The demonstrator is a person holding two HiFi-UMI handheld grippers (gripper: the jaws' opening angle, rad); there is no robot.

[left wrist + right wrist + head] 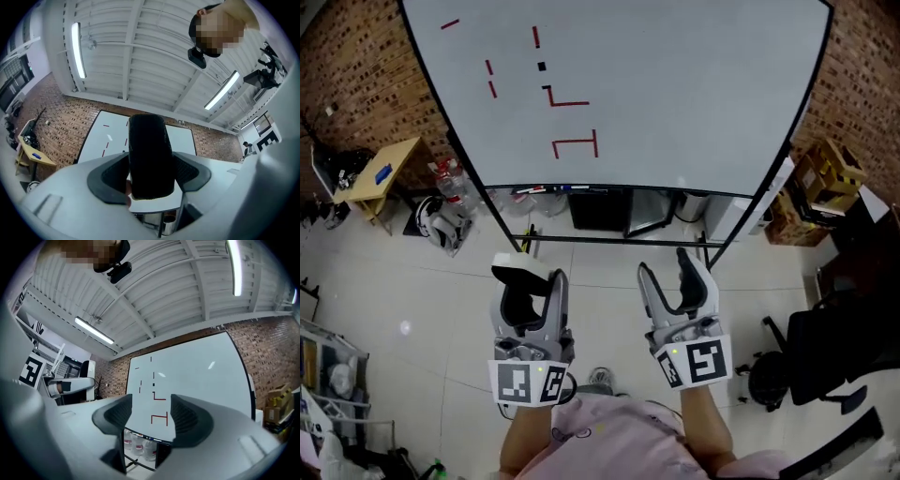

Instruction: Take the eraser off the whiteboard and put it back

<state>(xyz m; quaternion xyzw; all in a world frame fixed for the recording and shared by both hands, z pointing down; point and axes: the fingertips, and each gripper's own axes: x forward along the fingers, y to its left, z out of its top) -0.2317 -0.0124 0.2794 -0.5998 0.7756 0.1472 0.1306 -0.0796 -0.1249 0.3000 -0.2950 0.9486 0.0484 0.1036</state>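
One eraser (147, 157) off the board, pinched in the left gripper (530, 292).
Whiteboard (694, 84) stands at twelve o'clock, well apart from both grippers. The eraser sits upright between the jaws. Right gripper (151, 414) is spread with nothing in it, so I'd say the left carries the eraser back.

head view: steeply down from above | gripper views: tilted up | shared: whiteboard (675, 94)
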